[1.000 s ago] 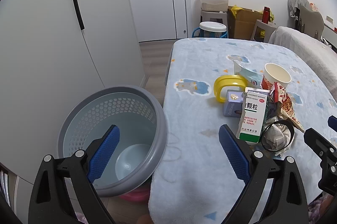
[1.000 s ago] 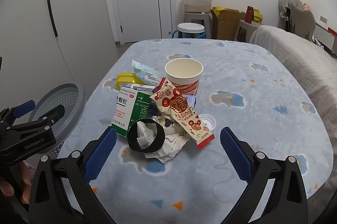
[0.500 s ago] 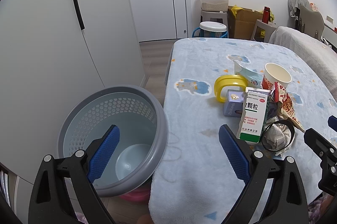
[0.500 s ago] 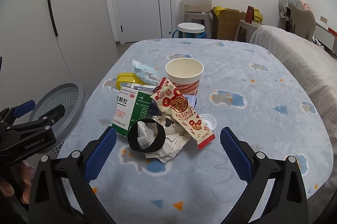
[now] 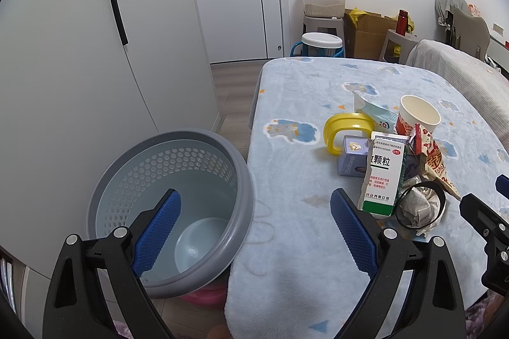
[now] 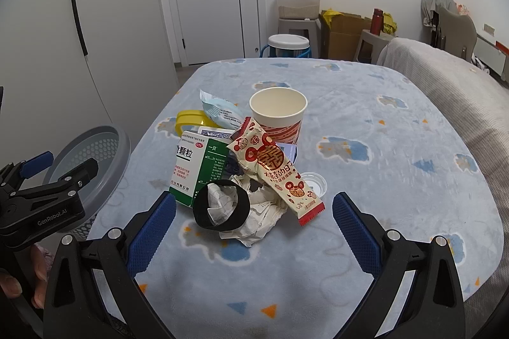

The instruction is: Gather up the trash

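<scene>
Crumpled paper [image 6: 254, 218] inside a black ring [image 6: 221, 209], near the fleece-covered table's [image 6: 381, 180] front edge, lies between the wide-open, empty right gripper [image 6: 254, 230]; left gripper [image 5: 254, 227] equally spread, empty.

The left gripper [image 5: 253, 222] and the right gripper [image 6: 254, 226] both hang level, jaws spread wide, nothing between them.

Each gripper, left gripper [image 5: 253, 222] and right gripper [image 6: 254, 226], has black plastic arms, silver screws and ribbed blue finger pads [image 6: 354, 232]; the left one's side reads "GenRobot.AI".
</scene>
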